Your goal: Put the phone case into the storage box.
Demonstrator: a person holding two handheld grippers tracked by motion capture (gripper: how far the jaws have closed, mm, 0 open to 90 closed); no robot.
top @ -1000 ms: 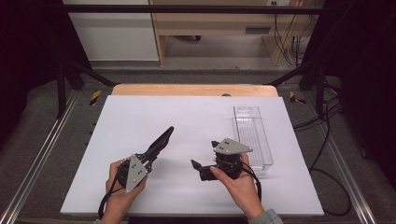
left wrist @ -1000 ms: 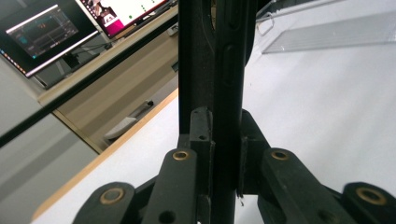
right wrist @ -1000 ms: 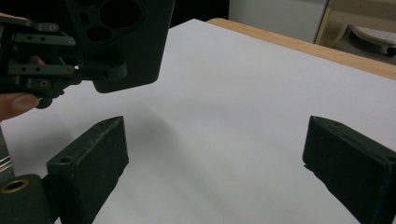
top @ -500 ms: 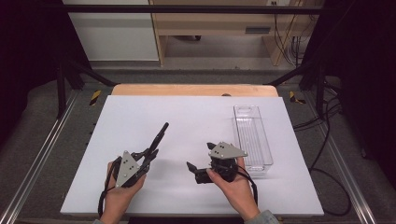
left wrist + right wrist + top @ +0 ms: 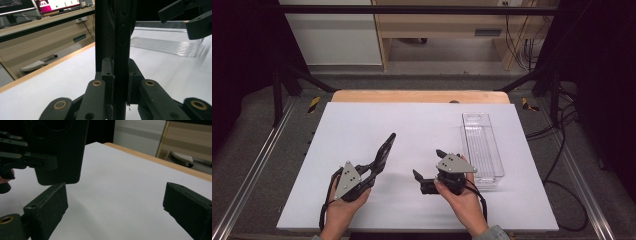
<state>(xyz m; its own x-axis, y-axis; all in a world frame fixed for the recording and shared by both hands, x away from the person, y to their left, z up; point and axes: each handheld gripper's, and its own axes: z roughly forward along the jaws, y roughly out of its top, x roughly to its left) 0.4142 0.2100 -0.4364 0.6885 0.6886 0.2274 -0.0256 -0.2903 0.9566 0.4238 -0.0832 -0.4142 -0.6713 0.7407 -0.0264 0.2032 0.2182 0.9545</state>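
Observation:
A hand holds my left gripper (image 5: 389,141) at the front left of the white table (image 5: 422,125). Its two long black jaws are pressed flat together with nothing between them, pointing away and to the right. In the left gripper view the left gripper (image 5: 114,30) stands as one dark bar up the middle. My right gripper (image 5: 428,164) is held at the front centre, open and empty, with its jaws facing left toward the left gripper. The right gripper (image 5: 117,205) has bare tabletop between its short blocky fingers (image 5: 50,205).
A clear plastic tray (image 5: 482,150) lies lengthwise on the table's right side, just beyond the right hand, and looks empty; this tray (image 5: 165,45) sits ahead of the left jaws. A wooden edge (image 5: 422,96) borders the far side.
The left gripper has shifted slightly to the left and turned a little in the hand. The right gripper has barely moved and stays open.

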